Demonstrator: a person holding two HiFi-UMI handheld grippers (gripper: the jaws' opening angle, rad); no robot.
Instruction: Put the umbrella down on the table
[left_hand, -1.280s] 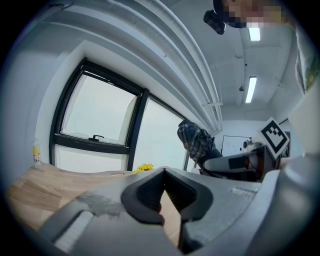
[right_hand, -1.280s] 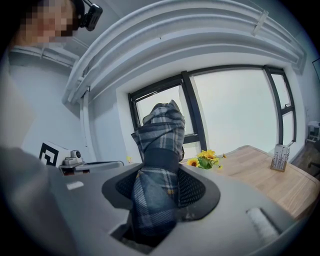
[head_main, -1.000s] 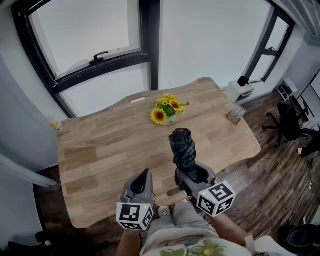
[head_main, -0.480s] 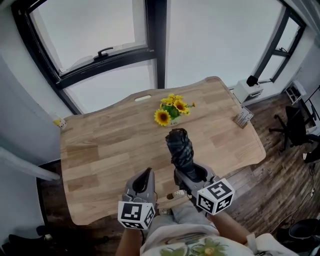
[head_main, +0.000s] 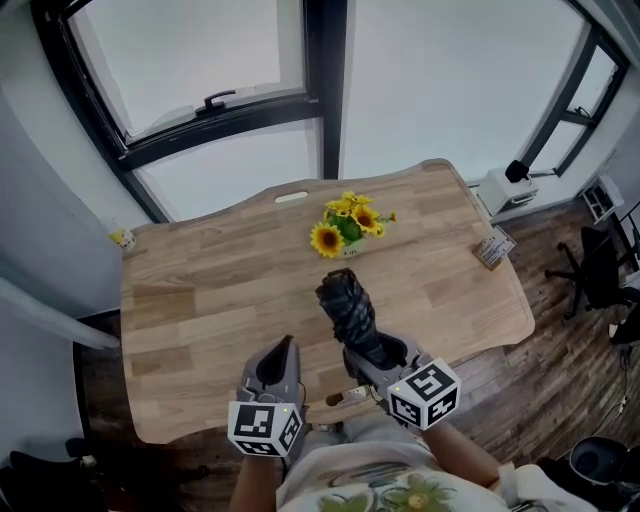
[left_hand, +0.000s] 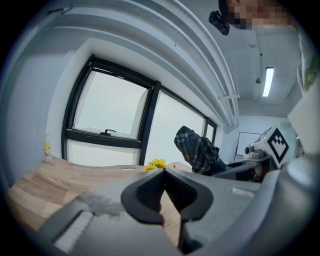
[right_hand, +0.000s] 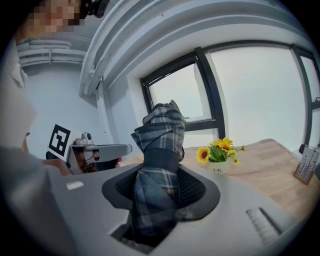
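Umbrella (head_main: 345, 305), folded, dark plaid, strapped shut: in the right gripper (head_main: 385, 352), whose jaws stand partly apart and clamp the lower part of the bundle between their pads. The free end slants up and away from the person, over the near part of the tabletop (head_main: 200, 290), pointing roughly toward the sunflower pot (head_main: 345, 225) but well apart from it. No part of the umbrella appears to touch the wood; it looks carried above the near edge.

Left gripper (head_main: 280, 362): just beside the right one, at the near edge, jaws closed together at the tips, nothing between them.

Progress, by judgement: the carry is done, the placing is not. Left to do: lower the umbrella until it lies on bare wood short of the flowers, then open the jaws and back off.
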